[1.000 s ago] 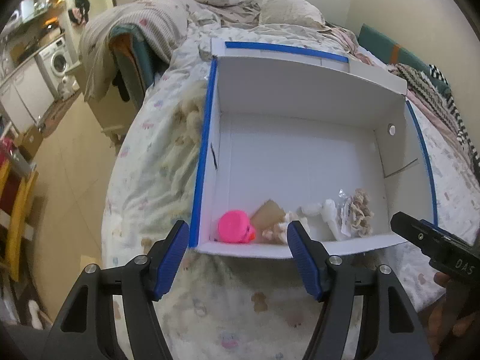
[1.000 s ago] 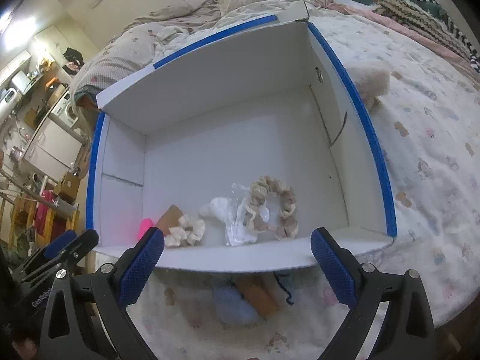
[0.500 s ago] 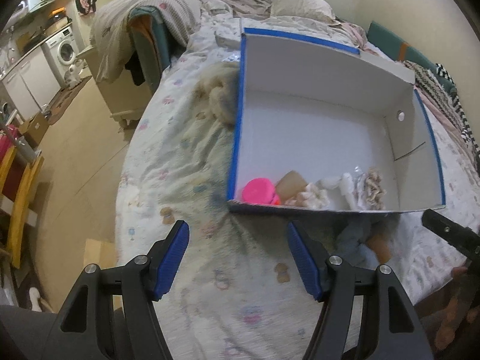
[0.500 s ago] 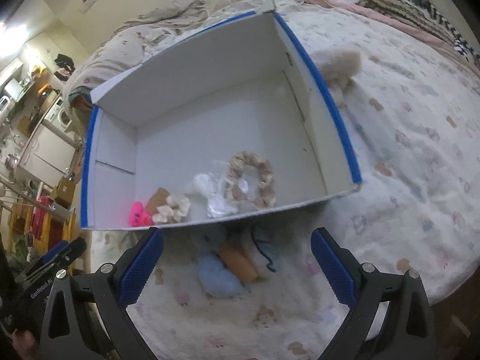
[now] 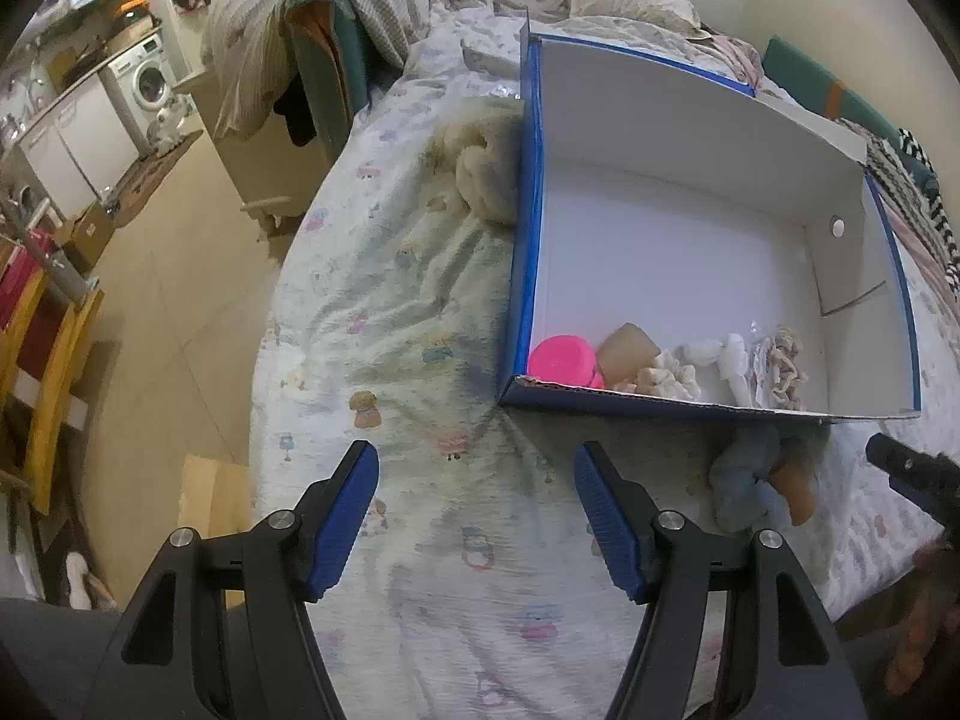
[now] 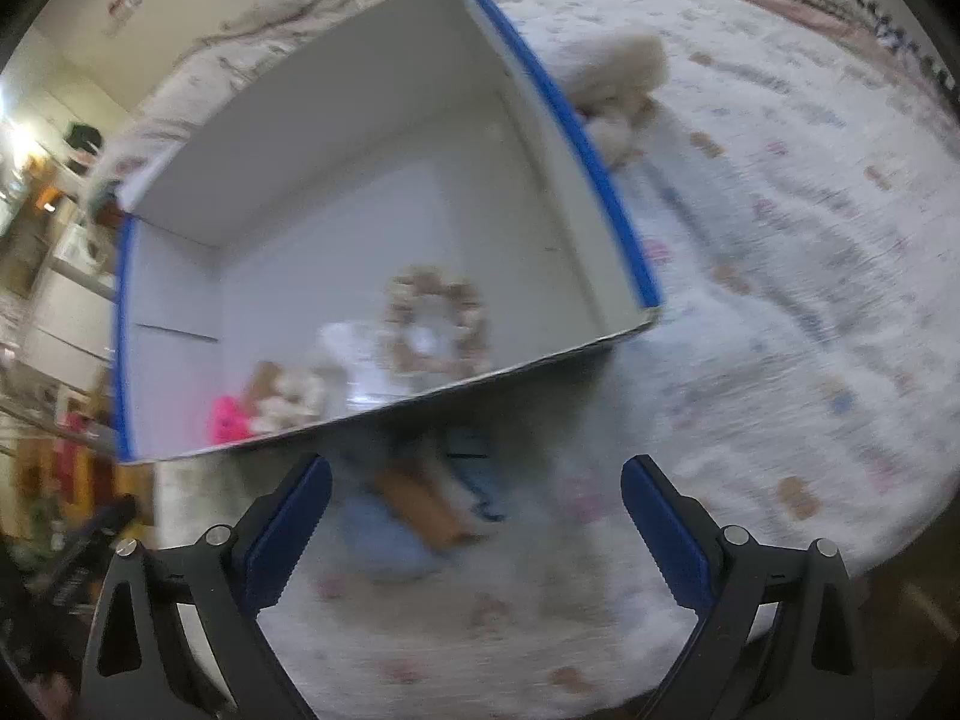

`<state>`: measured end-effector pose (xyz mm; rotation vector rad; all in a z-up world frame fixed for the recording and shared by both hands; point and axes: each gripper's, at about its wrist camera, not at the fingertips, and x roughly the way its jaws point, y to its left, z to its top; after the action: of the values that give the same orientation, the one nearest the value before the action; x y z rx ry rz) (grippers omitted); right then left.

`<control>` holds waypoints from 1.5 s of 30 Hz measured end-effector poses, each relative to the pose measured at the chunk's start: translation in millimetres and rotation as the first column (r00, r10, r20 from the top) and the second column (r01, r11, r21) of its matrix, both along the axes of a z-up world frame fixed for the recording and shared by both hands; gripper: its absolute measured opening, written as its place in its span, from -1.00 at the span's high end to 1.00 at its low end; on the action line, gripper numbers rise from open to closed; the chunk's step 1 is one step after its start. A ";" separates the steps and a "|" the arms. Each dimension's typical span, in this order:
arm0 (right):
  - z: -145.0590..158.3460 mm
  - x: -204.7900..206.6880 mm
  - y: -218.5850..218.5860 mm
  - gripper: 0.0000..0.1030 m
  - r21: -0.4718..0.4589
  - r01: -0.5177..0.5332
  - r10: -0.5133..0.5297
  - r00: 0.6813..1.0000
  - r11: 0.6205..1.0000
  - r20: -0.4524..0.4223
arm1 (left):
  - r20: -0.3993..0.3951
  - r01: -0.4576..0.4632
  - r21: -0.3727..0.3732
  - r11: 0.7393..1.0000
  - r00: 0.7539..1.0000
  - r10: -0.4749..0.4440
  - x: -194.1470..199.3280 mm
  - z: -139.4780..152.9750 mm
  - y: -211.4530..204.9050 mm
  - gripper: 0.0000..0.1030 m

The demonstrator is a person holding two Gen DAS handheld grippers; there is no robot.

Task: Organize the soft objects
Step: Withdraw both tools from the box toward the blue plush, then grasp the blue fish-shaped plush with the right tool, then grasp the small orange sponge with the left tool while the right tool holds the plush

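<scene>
Pulling back from the box: both views now show its near wall from outside, plus a blue plush and tan item on the bed just before it, earlier hidden. Likely next picks. Left gripper and right gripper both apart, empty. Pink toy, scrunchies already in the box. Cream plush beside its left wall. Patterned bedsheet; washing machine in background.
</scene>
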<state>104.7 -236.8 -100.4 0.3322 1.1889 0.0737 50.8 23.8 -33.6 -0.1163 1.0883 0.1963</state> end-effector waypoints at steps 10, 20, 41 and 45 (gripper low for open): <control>-40.2 15.5 -1.8 -0.13 0.099 0.017 -0.003 0.990 0.995 -0.142 | -0.039 0.007 -0.022 1.000 0.999 -0.008 8.6 -9.3 -7.5 -0.26; -68.1 28.7 25.7 0.07 0.137 -0.061 0.091 0.972 0.989 -0.218 | -0.063 0.025 -0.036 0.999 0.998 -0.027 12.2 -16.1 -12.7 -0.26; -13.1 -7.4 31.3 0.50 0.184 -0.165 0.172 0.985 0.969 -0.022 | -0.089 0.139 -0.149 0.979 0.984 -0.153 13.0 -26.6 -44.2 -0.26; -13.8 -8.1 29.1 0.50 0.165 -0.141 0.146 0.989 0.976 -0.017 | -0.172 0.140 -0.174 0.975 0.970 -0.170 17.6 -45.6 -51.3 -0.26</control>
<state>96.6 -207.6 -114.2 0.3919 1.2375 0.2941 68.4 -27.5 -79.2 -0.1589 1.2936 -0.0233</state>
